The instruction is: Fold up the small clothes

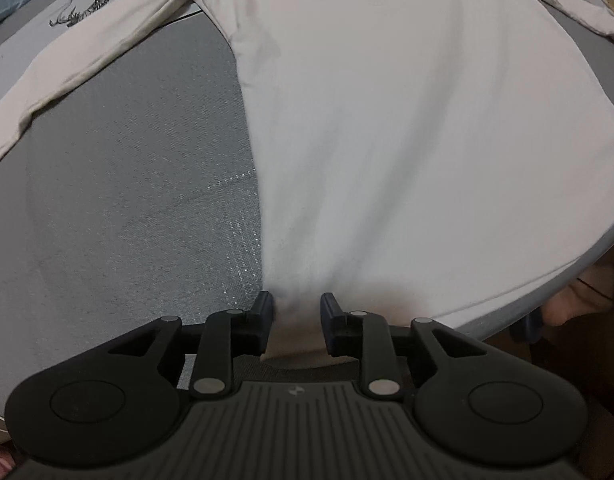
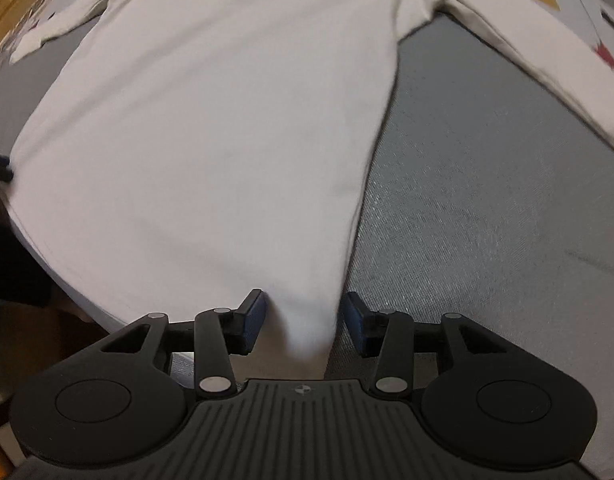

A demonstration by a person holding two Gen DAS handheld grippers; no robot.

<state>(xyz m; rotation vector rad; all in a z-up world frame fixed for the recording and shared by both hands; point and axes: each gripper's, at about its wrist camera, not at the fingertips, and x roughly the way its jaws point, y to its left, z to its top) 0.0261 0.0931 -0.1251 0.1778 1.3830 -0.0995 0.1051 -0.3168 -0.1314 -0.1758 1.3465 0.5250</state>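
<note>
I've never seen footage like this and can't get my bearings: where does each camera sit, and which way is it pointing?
Left wrist view: sits on the left hand-held gripper, looking forward along its fingers over the white long-sleeved shirt on the grey mat; the black gripper body fills the bottom.
Right wrist view: sits on the right hand-held gripper, facing the same way at the shirt's other bottom corner.
Shared: both show the shirt, the mat and a hem corner between the fingers.

White long-sleeved cotton shirt (image 1: pixel 407 140) — collar cropped by top edge; hem corners hidden inside both jaws; right-wrist view motion-blurred.
</note>
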